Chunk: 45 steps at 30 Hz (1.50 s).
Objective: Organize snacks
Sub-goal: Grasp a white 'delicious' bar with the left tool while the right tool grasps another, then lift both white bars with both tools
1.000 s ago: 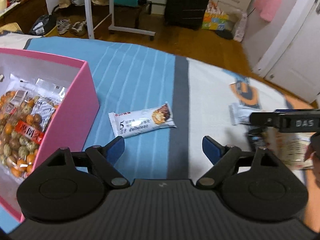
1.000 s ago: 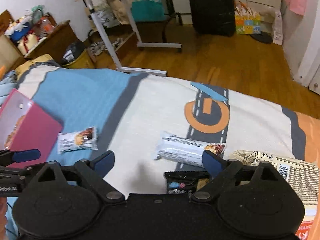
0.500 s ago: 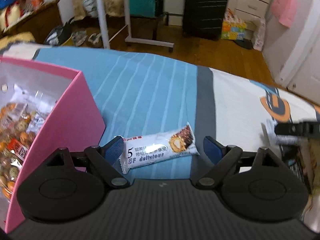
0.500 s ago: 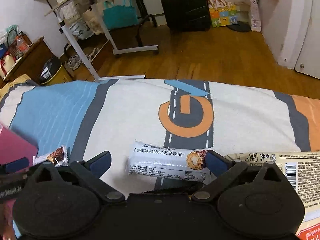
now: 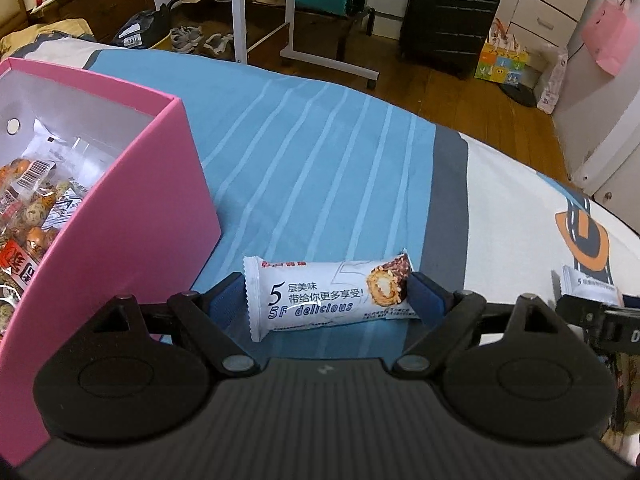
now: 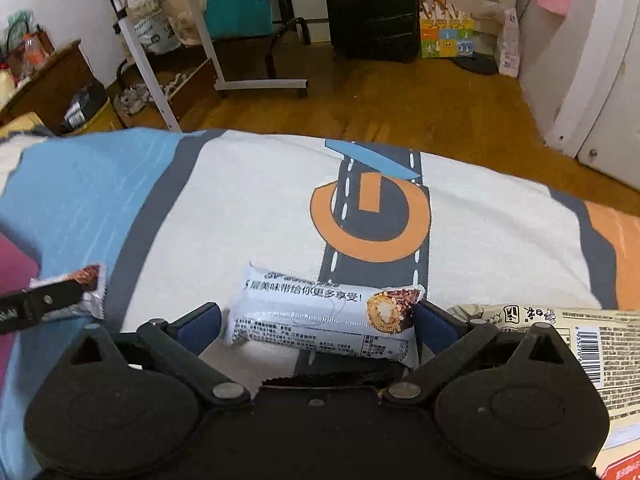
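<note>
A white snack bar wrapper (image 5: 324,294) lies on the blue striped bedspread, between the fingers of my open left gripper (image 5: 325,298), whose blue pads sit at its two ends. A second white snack bar (image 6: 326,314) lies on the cream part of the cover, between the fingers of my open right gripper (image 6: 316,322). A pink box (image 5: 132,208) at the left holds several bagged snacks (image 5: 28,216). The left bar's end also shows in the right wrist view (image 6: 90,288).
A large beige snack packet (image 6: 580,344) lies at the right, beside the right gripper. A dark packet (image 6: 340,372) lies under the right bar. The bed edge is ahead, with wood floor, a white rolling table (image 5: 256,12) and a black suitcase (image 5: 448,16) beyond.
Both grippers have moved forward and down onto their bars. Each bar now lies between the open fingers, where a second ago it lay ahead of them.
</note>
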### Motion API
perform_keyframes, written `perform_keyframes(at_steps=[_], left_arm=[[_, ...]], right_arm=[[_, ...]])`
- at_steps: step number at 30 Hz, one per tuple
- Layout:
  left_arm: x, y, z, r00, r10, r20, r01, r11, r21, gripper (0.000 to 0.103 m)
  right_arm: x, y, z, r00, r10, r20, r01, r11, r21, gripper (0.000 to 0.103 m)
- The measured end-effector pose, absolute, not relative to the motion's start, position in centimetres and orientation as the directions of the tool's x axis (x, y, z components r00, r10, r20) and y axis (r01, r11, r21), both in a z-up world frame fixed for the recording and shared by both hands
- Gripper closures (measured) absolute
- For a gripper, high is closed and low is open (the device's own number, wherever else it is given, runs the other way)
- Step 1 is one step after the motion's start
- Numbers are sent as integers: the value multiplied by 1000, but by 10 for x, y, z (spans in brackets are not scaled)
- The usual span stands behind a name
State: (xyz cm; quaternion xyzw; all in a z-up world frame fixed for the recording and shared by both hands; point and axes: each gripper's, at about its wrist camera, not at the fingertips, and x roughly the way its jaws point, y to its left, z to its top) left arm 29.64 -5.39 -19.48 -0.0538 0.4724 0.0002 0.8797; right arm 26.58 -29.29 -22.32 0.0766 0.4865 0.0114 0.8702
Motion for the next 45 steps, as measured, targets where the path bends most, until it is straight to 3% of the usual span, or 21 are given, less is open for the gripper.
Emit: perform_keyframes(at_steps=[6,15,22,25,27,29,45], left_arm=[[297,-57,-198,565,-35,-824,-64,994,-86,13],[301,-65,-201,567,17,-824,-98,994,-47,9],[305,-57,-212,553,-13,-833,-137,985,-107,6],[302,-60,-212,567,-19,-824,-120,987,-105,14],[301,-62,-209,567,-24,-823,-99,990,-97,25],[300,-66,-206,565,-16,-825,-78,994,-73,27],[268,-70,-183,512,-69,-856,17,997,-70,29]], right_arm=[[268,-306,-223,527,159,-835,100,964,247,0],[270,-299,-227,525,133,-841,94,973,213,0],[267,-295,-224,526,70,-848,107,983,147,15],[266,-293,-223,526,57,-848,96,987,127,16],[265,-291,-222,529,47,-847,89,990,111,17],[263,-290,-220,534,46,-844,82,991,105,17],[240,-285,-181,531,184,-827,-8,977,212,17]])
